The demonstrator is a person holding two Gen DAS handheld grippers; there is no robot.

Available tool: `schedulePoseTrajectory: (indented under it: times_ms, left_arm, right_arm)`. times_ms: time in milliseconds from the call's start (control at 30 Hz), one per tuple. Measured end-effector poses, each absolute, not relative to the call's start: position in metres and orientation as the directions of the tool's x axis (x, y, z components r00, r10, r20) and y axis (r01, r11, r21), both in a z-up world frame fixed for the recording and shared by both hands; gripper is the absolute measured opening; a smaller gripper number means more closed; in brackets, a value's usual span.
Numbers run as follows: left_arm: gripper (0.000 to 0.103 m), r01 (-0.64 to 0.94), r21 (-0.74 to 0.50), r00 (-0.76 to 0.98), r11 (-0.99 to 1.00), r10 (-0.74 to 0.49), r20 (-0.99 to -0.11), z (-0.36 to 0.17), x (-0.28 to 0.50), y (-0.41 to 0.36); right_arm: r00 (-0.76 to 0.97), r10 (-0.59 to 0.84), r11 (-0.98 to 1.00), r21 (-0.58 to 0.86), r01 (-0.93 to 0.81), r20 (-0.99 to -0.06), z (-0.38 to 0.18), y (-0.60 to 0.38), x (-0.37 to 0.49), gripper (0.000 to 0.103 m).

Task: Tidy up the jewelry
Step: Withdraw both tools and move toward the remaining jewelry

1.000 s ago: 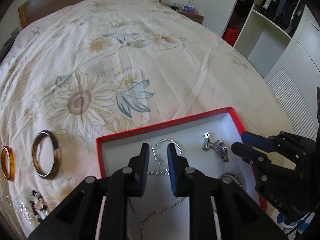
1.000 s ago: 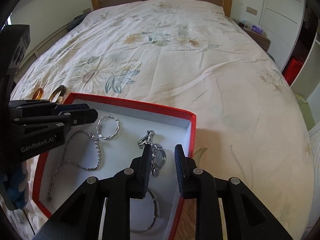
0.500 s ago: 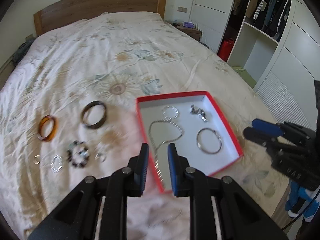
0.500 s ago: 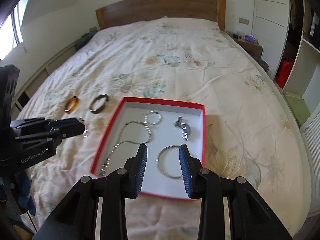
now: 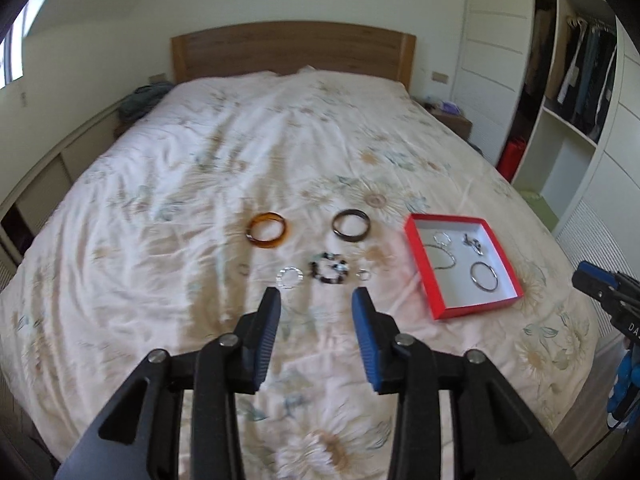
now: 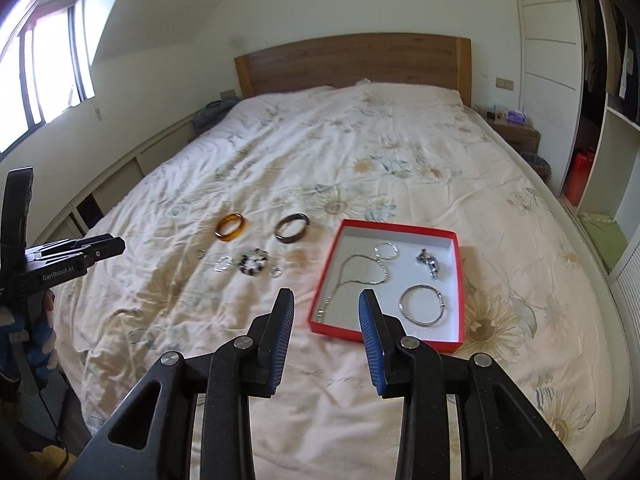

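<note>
Red card forms the walls of the open box [image 6: 394, 232] that lies flat on the bed [image 6: 360, 140], toward the foot end and the wardrobe side. On the box's white floor lie a silver chain necklace [image 6: 362, 270], a small twisted silver ring-shaped piece [image 6: 386, 250] just beyond it, a silver clip-like piece [image 6: 428, 262] toward the far right corner, and a plain silver bangle [image 6: 422, 304] near the front wall. Outside the box, to its left, a dark brown bangle [image 6: 292, 227] lies nearest, with an amber bangle [image 6: 231, 227] further left. In front of those two, still left of the box, runs a row of smaller pieces: a small silver ring [image 6: 275, 271] closest to the box, then a dark beaded bracelet [image 6: 253, 262], a clear ring-shaped piece [image 6: 223, 264], and a tiny ring [image 6: 201, 254] farthest away. The right hand-held gripper [image 6: 326, 306] hovers above the bedspread in front of the box's near left corner, its blue-padded jaws spread with nothing between them. The left hand-held gripper [image 5: 316, 304] hangs well left of the box, in front of the row of small pieces, its jaws opening, likewise with nothing between them. Beyond the box stands the wooden headboard [image 6: 352, 60]; to the box's right, an open wardrobe [image 5: 576, 80].
</note>
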State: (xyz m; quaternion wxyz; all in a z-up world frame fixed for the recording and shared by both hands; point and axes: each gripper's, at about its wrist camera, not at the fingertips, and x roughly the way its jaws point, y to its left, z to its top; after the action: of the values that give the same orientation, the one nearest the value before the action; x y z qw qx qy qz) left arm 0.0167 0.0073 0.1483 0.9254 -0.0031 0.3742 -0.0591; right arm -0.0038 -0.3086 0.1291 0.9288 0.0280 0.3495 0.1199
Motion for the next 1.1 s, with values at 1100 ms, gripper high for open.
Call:
schedulePoseTrajectory:
  times_ms: [1100]
  left_arm:
    - [0.049,-0.053,-0.072,0.751,0.996,-0.008,-0.66,0.147,-0.037,0.079]
  right_arm:
    - [0.686,0.388,0.915,0.165,-0.369,-0.616,0.135,-0.239,-0.036,0.036]
